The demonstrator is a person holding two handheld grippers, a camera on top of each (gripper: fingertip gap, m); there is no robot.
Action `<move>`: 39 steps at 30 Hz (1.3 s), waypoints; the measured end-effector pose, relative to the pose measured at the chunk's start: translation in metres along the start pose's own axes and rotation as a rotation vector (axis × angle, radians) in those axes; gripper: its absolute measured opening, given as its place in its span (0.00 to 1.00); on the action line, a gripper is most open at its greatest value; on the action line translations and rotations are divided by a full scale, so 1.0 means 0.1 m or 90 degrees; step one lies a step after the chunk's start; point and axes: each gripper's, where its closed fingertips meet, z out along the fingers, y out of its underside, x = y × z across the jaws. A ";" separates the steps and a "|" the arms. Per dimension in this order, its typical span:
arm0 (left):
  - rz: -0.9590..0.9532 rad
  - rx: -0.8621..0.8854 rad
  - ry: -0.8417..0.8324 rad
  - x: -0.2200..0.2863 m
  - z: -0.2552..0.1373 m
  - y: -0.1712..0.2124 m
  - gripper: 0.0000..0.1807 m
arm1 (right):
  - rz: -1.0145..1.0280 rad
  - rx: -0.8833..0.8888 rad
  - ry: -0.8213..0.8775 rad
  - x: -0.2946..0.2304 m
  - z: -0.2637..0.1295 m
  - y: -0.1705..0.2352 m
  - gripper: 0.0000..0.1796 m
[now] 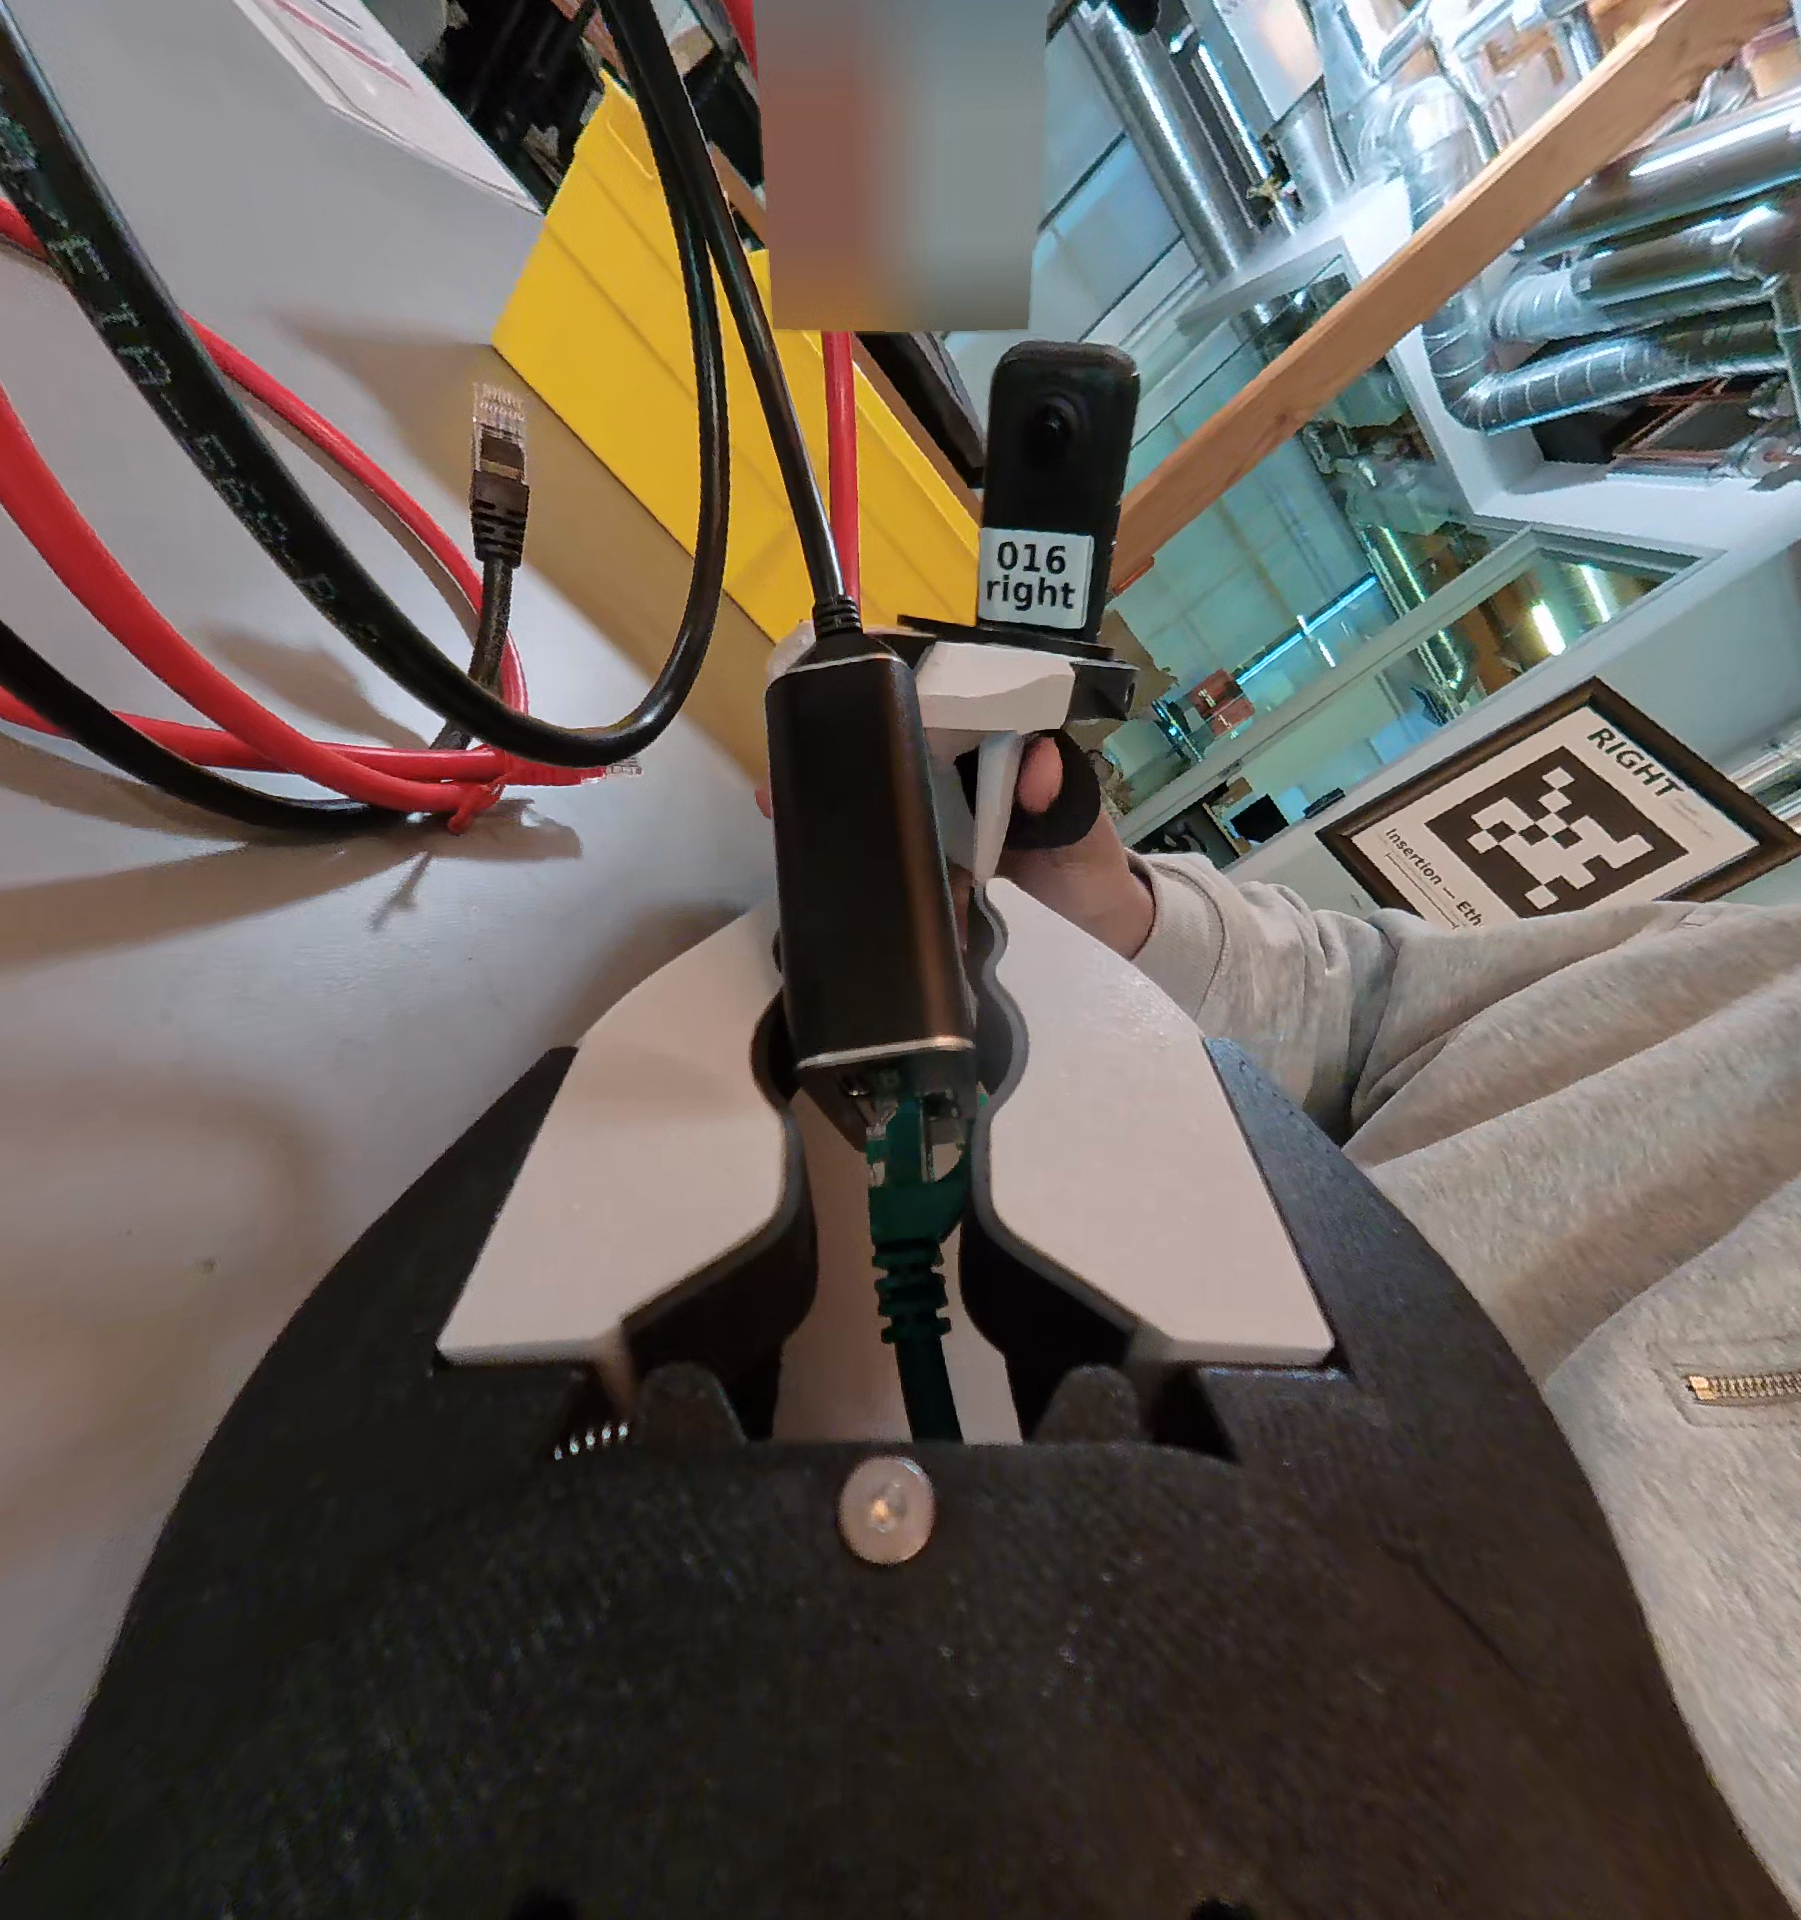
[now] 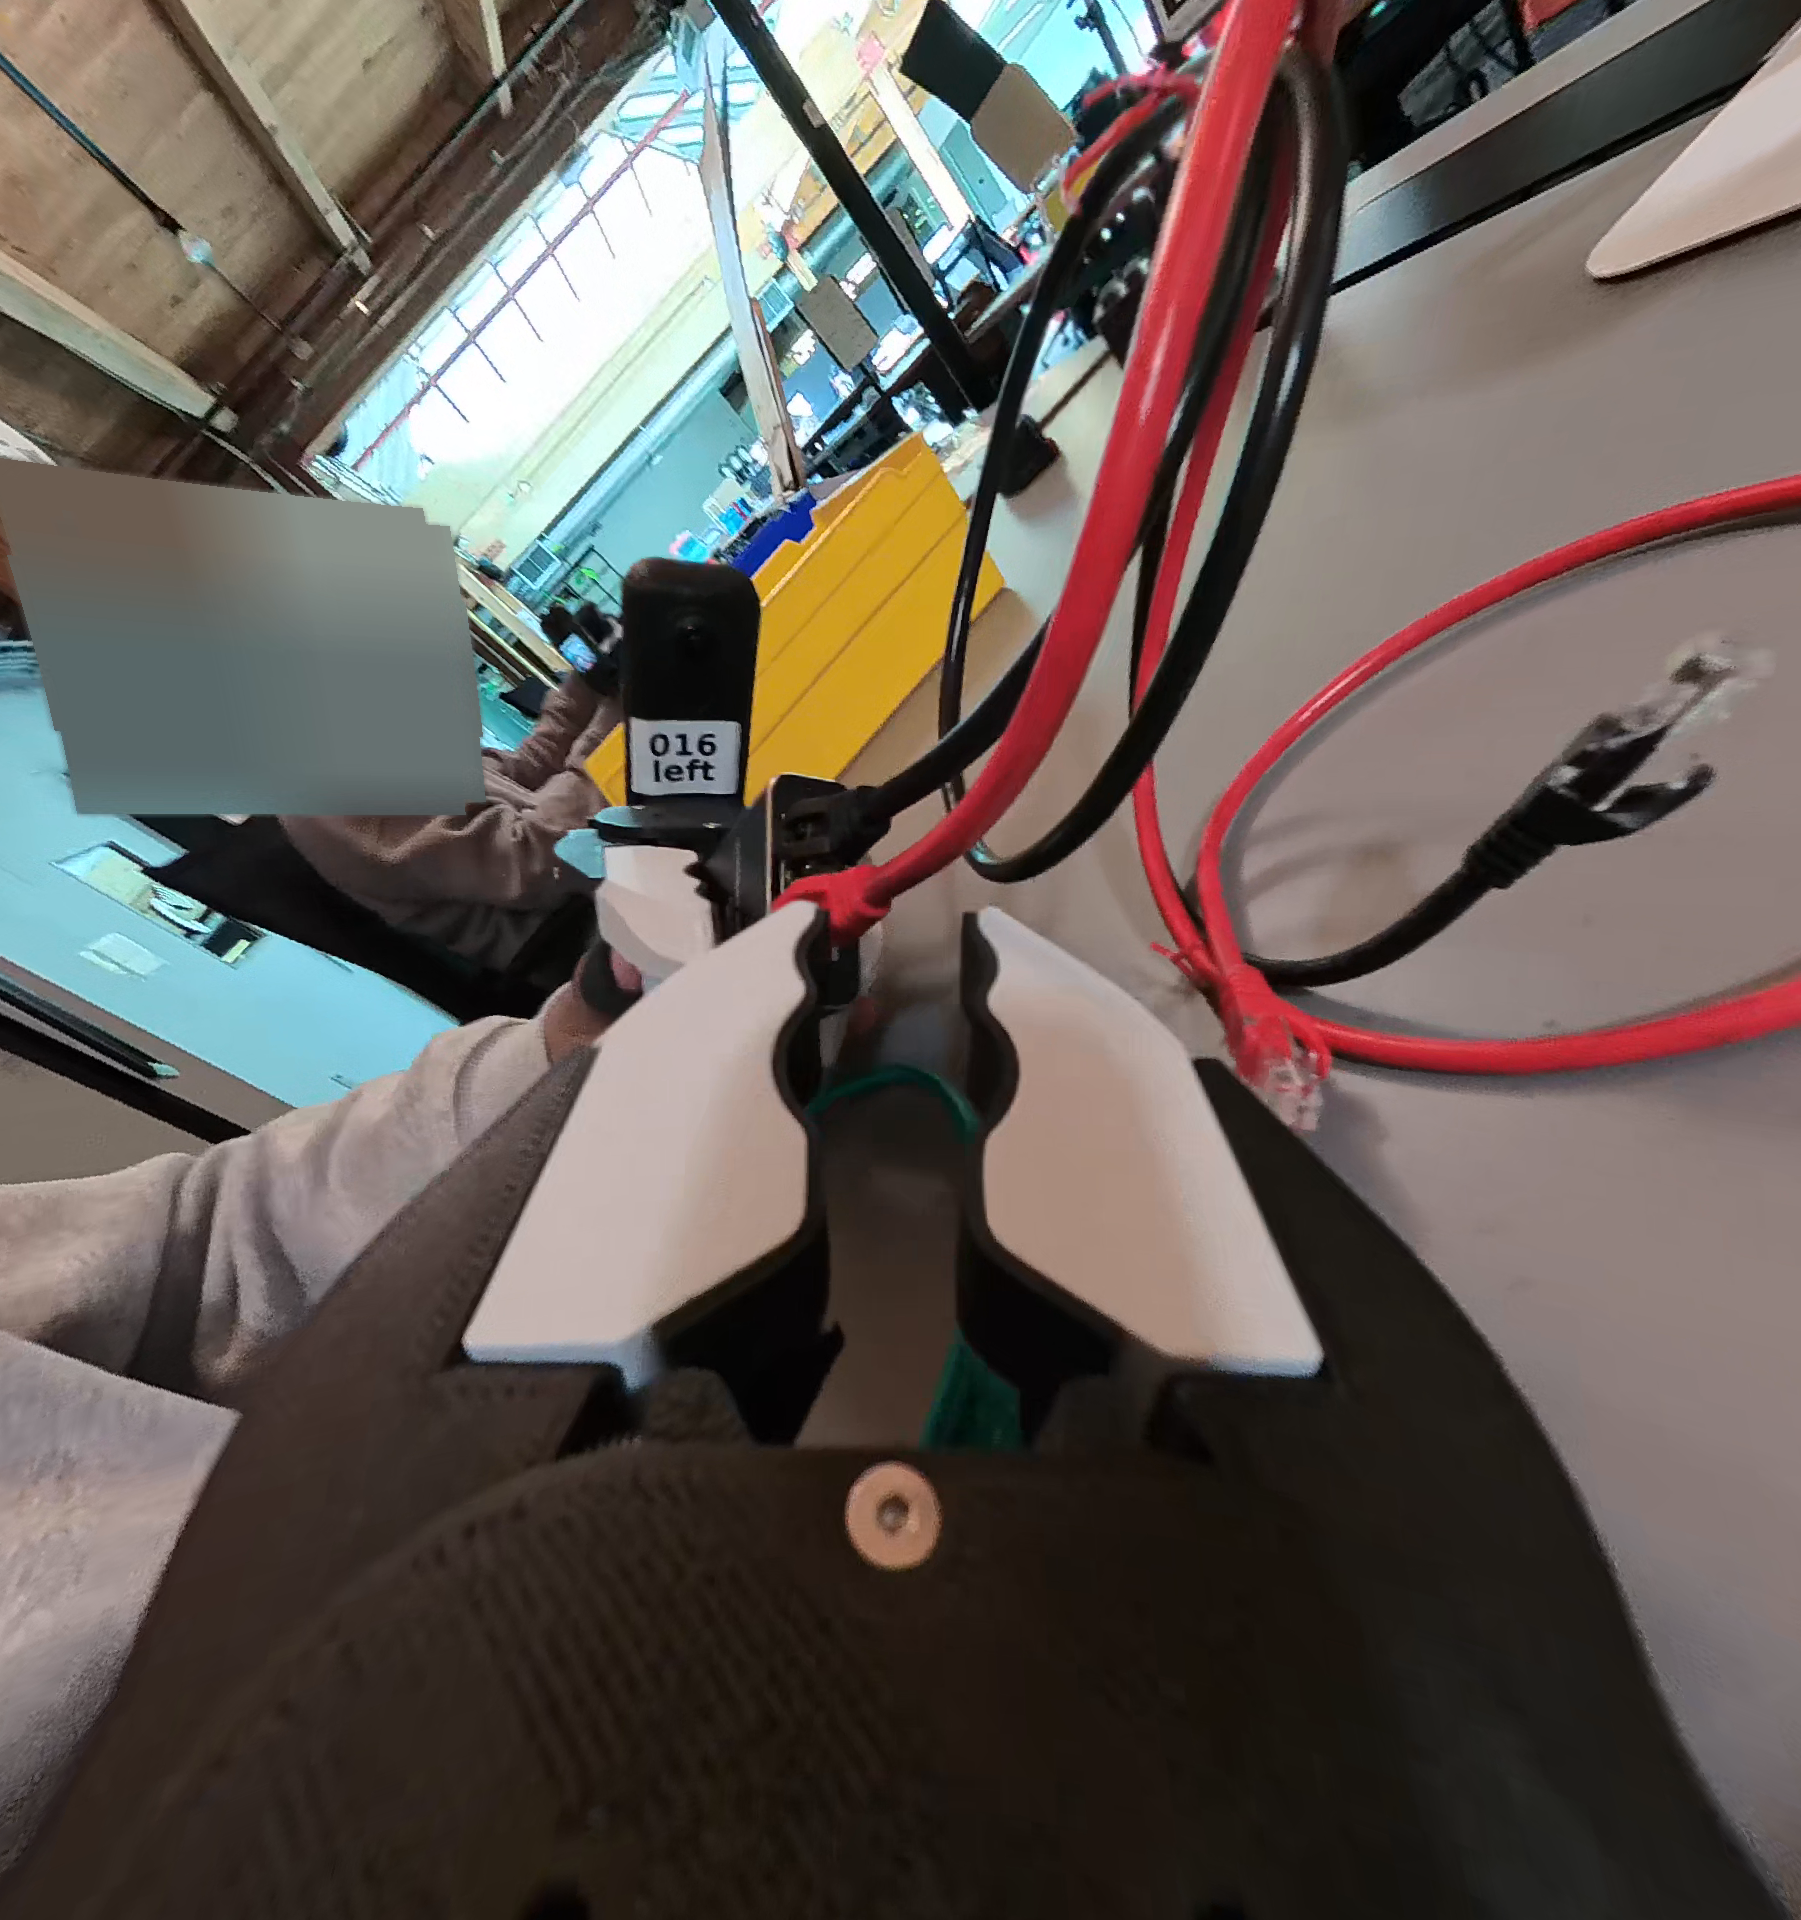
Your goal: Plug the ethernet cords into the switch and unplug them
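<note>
Switch: black switch (image 1: 870, 852) clamped in my left gripper (image 1: 880, 1023).
Green cord (image 1: 911, 1226): one, plugged into it.
Right gripper (image 2: 891, 971): fingers apart, beside it.
Labels: one white sticker per camera.
Loose plugs: one black plug (image 1: 499, 478), one red plug (image 2: 1280, 1060), beyond the switch.

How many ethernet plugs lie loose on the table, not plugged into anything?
2. The black plug lies far right on the table; the red plug lies nearer, beside the right gripper. More may be hidden.

At frame centre we see our left gripper (image 1: 880, 1029) with its white fingers (image 1: 667, 1122) closed around a black switch (image 1: 865, 862), a green ethernet cord (image 1: 911, 1247) plugged into its near end; red cords (image 1: 252, 582) and a loose black plug (image 1: 499, 468) lie on the grey counter (image 1: 252, 987) at upper left
</note>
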 end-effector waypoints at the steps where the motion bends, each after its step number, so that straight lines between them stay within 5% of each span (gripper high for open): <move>1: 0.003 -0.001 -0.004 0.00 0.00 0.00 0.16 | -0.013 -0.006 0.010 0.01 -0.01 0.00 0.13; 16: 0.031 -0.009 -0.078 -0.10 0.02 0.02 0.16 | -0.315 -0.039 0.182 0.06 -0.16 -0.14 0.19; 23: 0.068 -0.023 -0.085 -0.05 0.05 0.05 0.16 | -0.166 -0.061 0.085 -0.08 0.07 0.13 0.20; 39: 0.087 -0.042 -0.092 -0.04 0.08 0.09 0.16 | -0.133 -0.068 0.068 -0.06 0.03 0.14 0.15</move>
